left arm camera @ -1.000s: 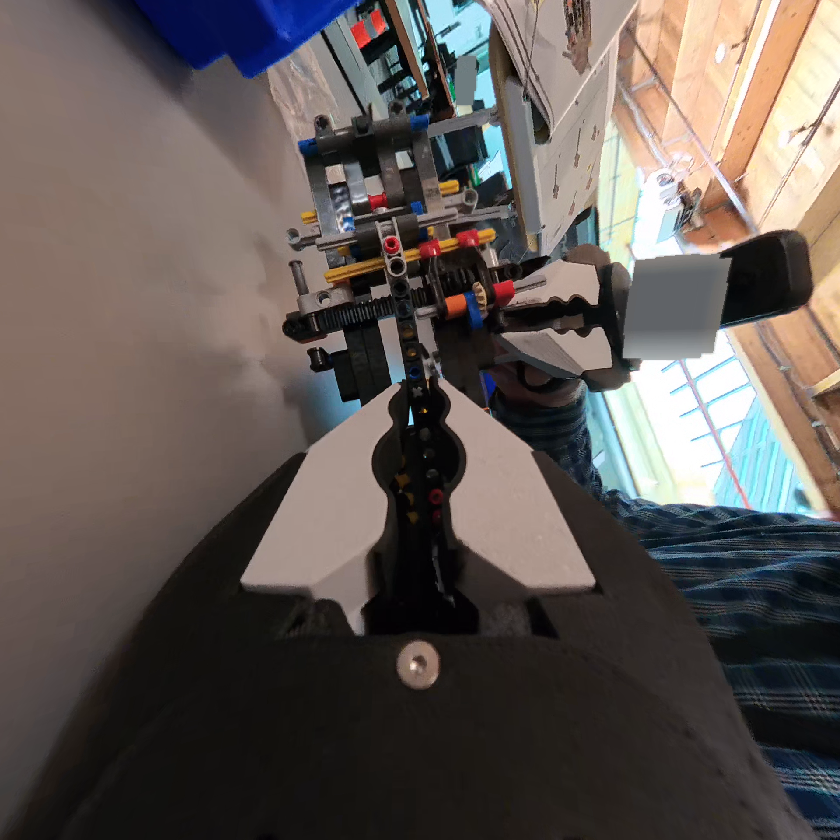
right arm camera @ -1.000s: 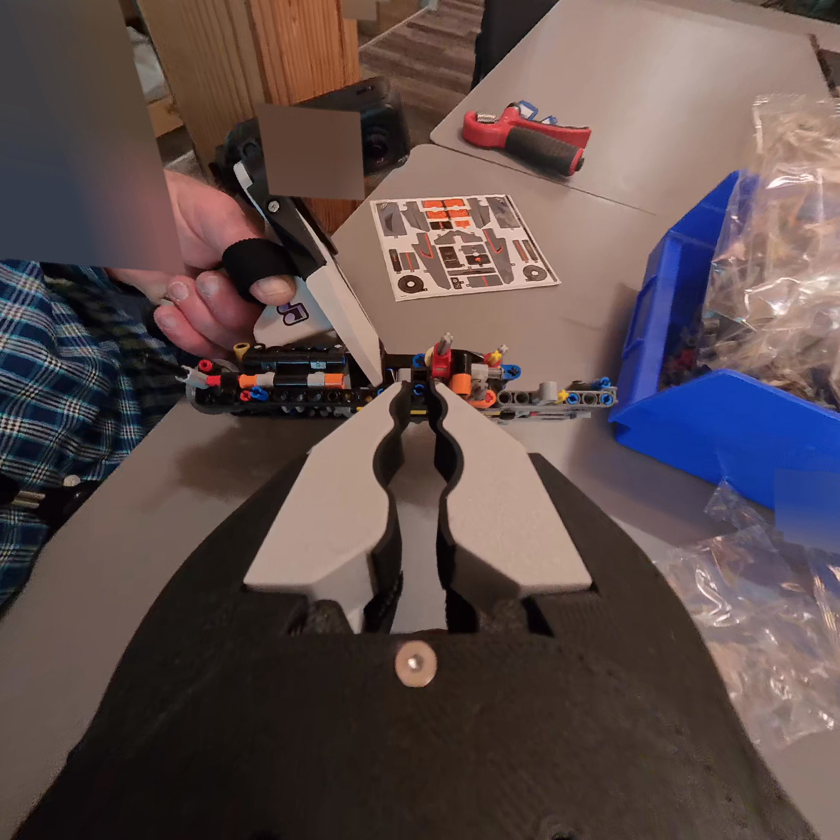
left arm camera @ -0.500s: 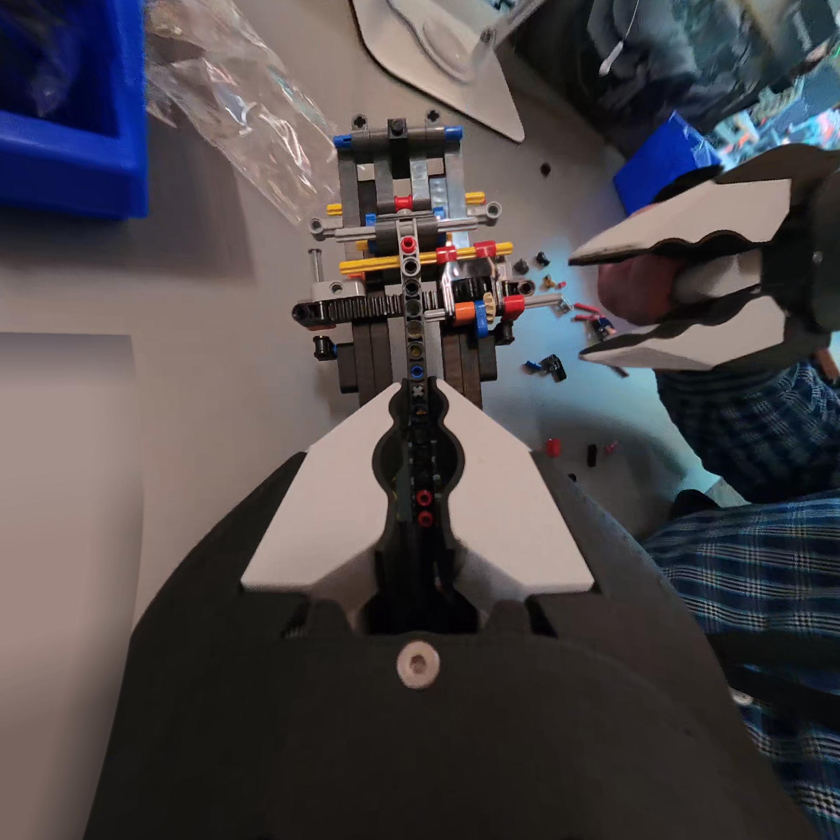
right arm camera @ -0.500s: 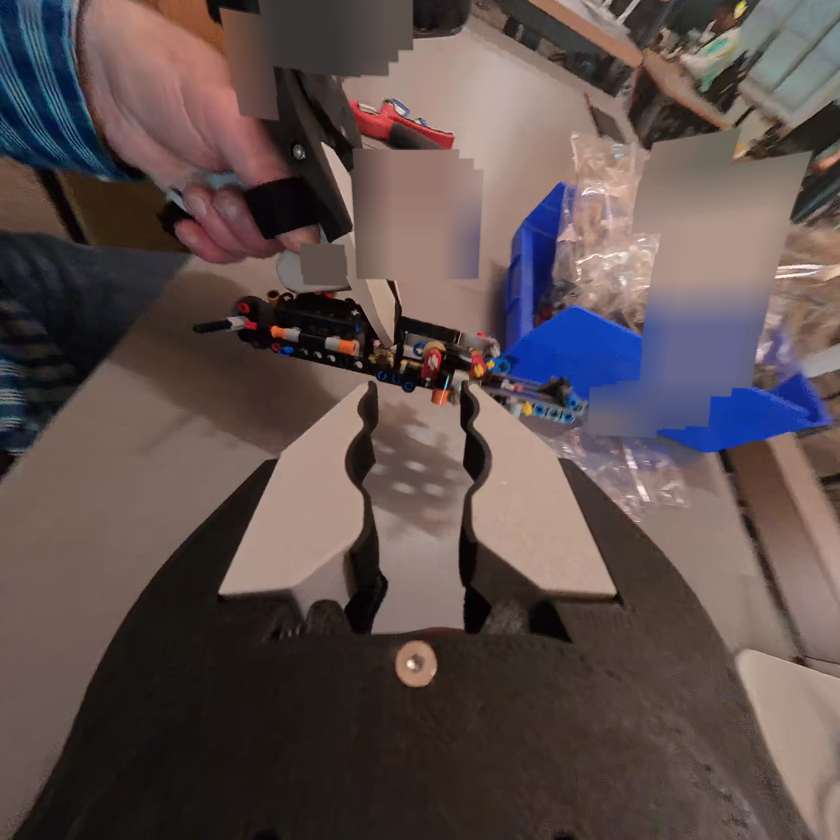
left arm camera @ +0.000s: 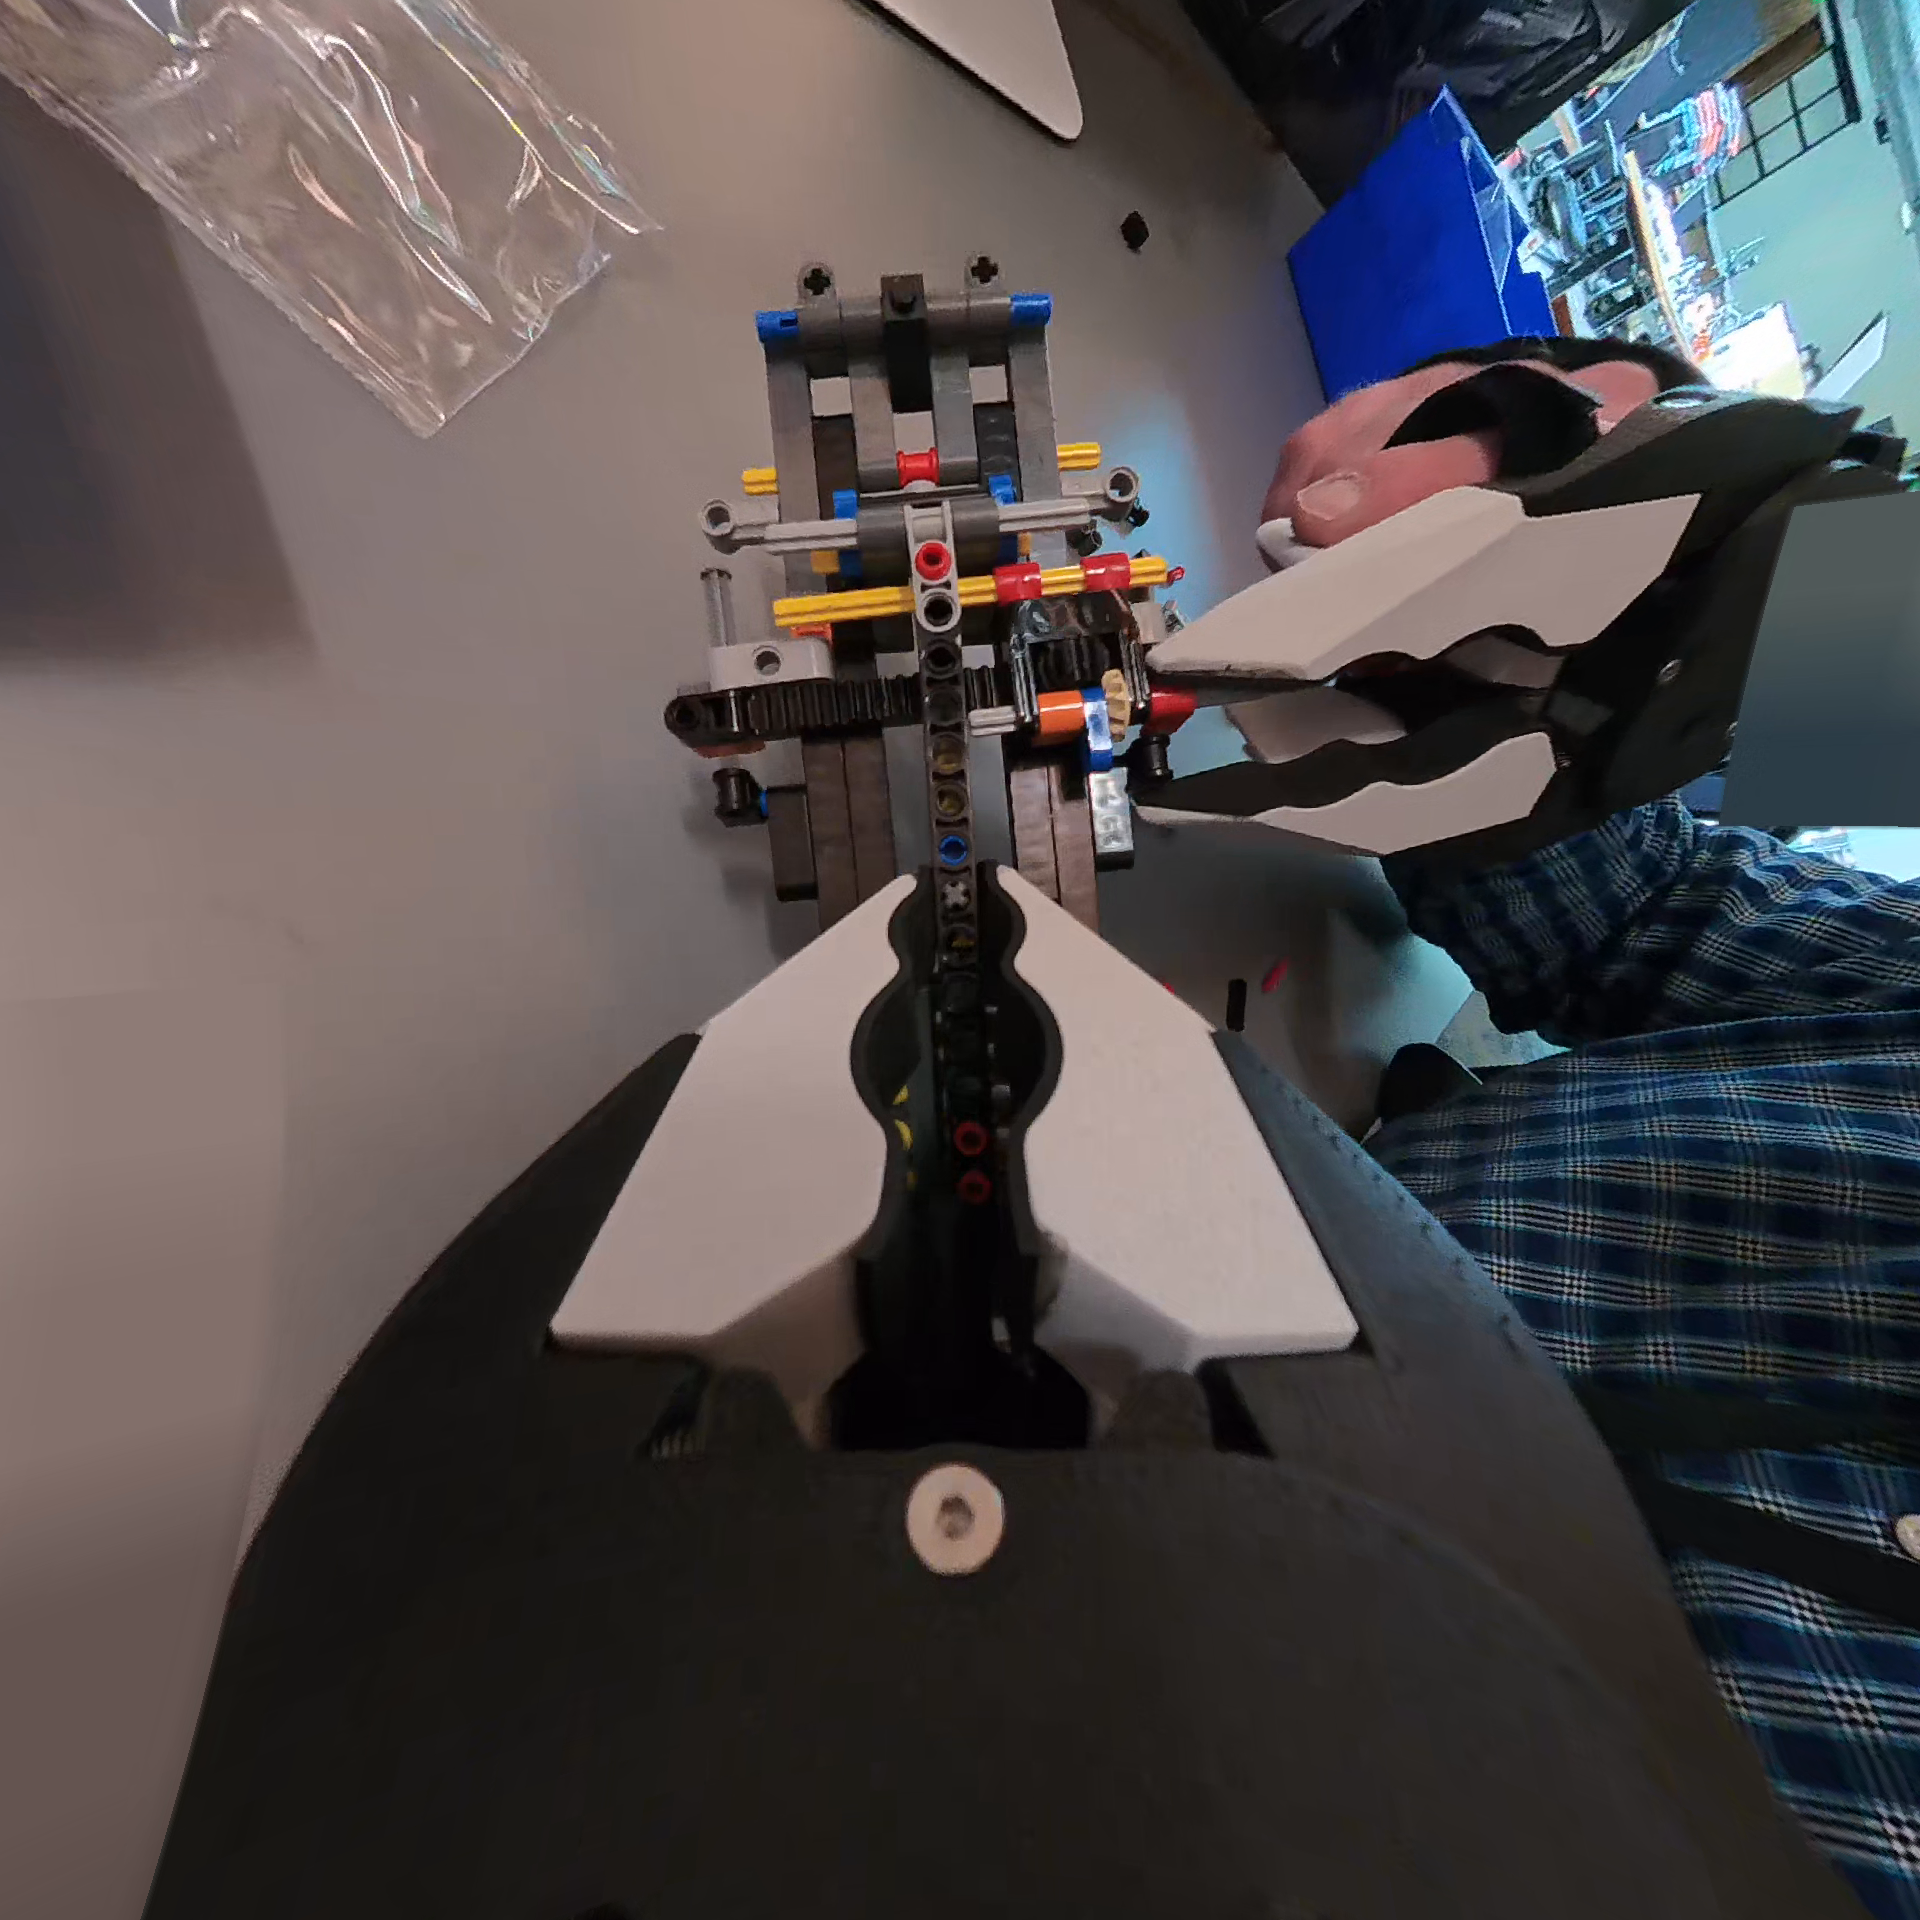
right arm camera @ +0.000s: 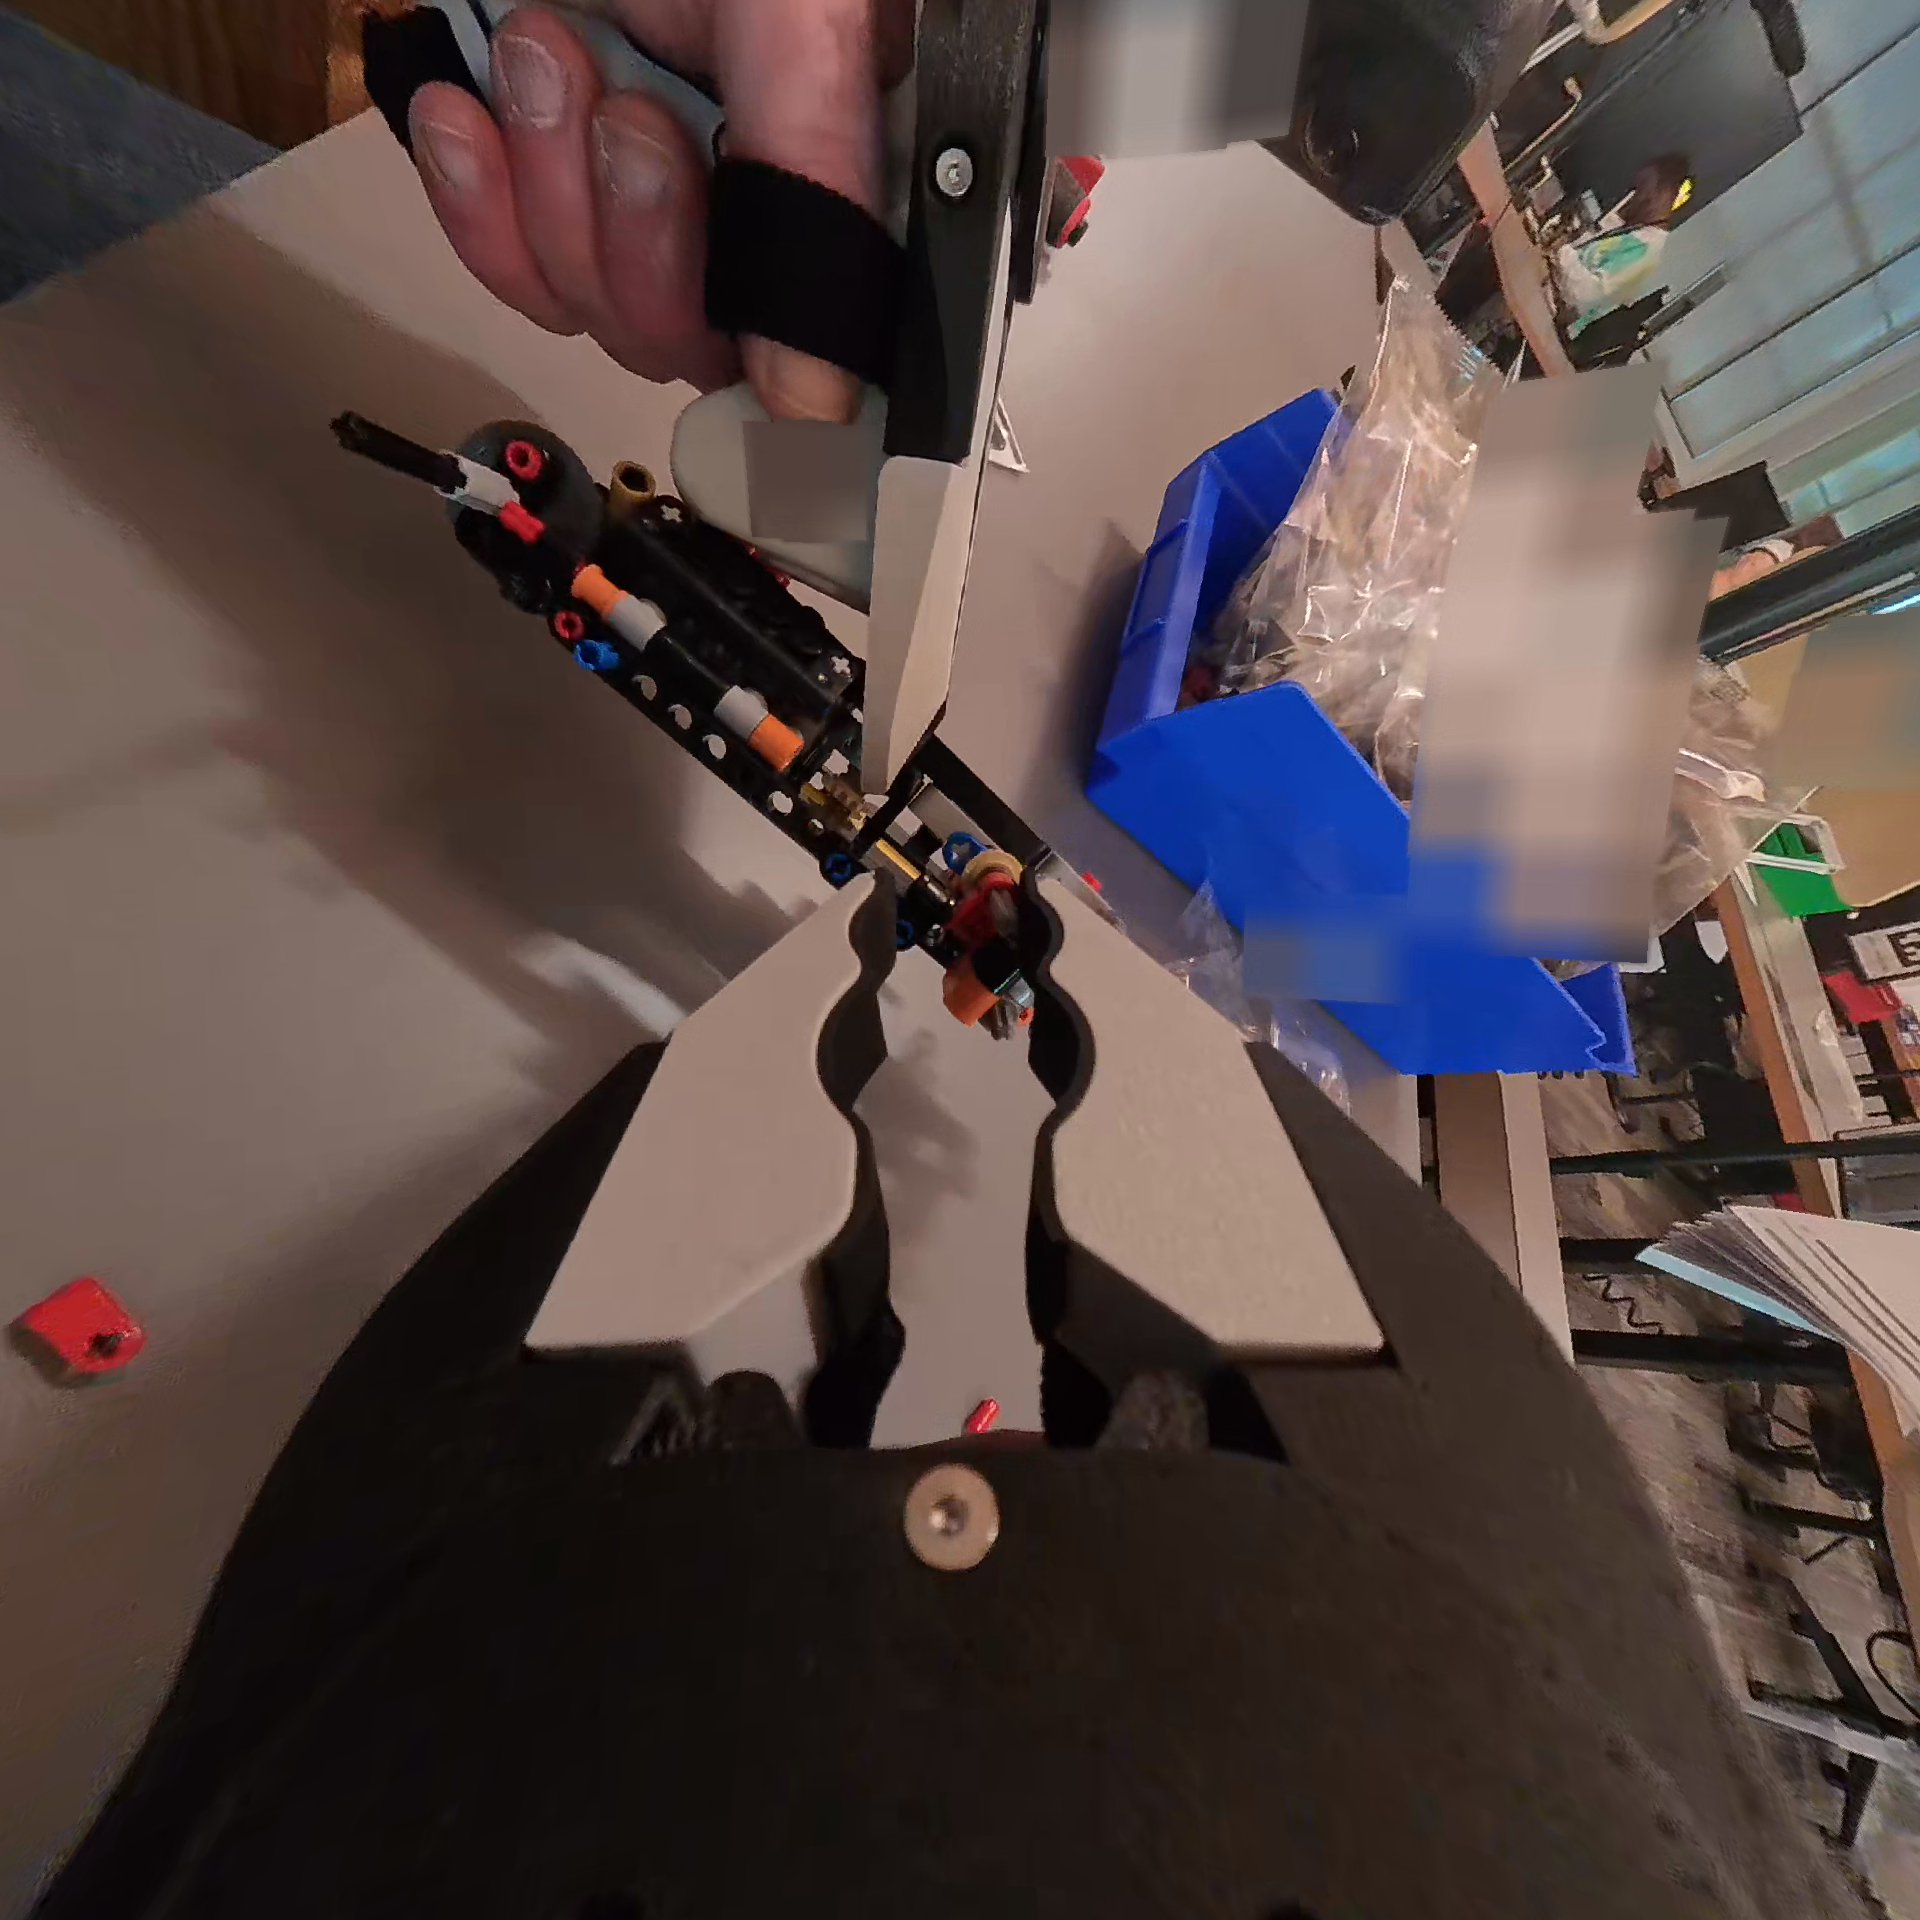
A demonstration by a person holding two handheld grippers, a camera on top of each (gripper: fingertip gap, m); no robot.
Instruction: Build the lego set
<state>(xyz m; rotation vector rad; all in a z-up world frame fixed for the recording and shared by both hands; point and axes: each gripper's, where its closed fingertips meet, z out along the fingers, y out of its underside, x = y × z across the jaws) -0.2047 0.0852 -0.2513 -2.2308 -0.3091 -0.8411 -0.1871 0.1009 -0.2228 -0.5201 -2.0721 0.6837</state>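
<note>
1. Left gripper [left arm camera: 954, 894] is clamping the lego model [left arm camera: 925, 582] mid-frame above the tabletop [left arm camera: 364, 831].
2. Right gripper [right arm camera: 954, 914], part open, is straddling the orange-and-red axle end [right arm camera: 982, 961]; next likely squeezing it home.

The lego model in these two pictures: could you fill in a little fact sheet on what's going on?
held thing: lego model, lifted above the grey table
left gripper: shut on the model's black beam
right gripper: open, fingers around the orange and red end
nearby: blue bin of plastic bags, loose red piece
</note>
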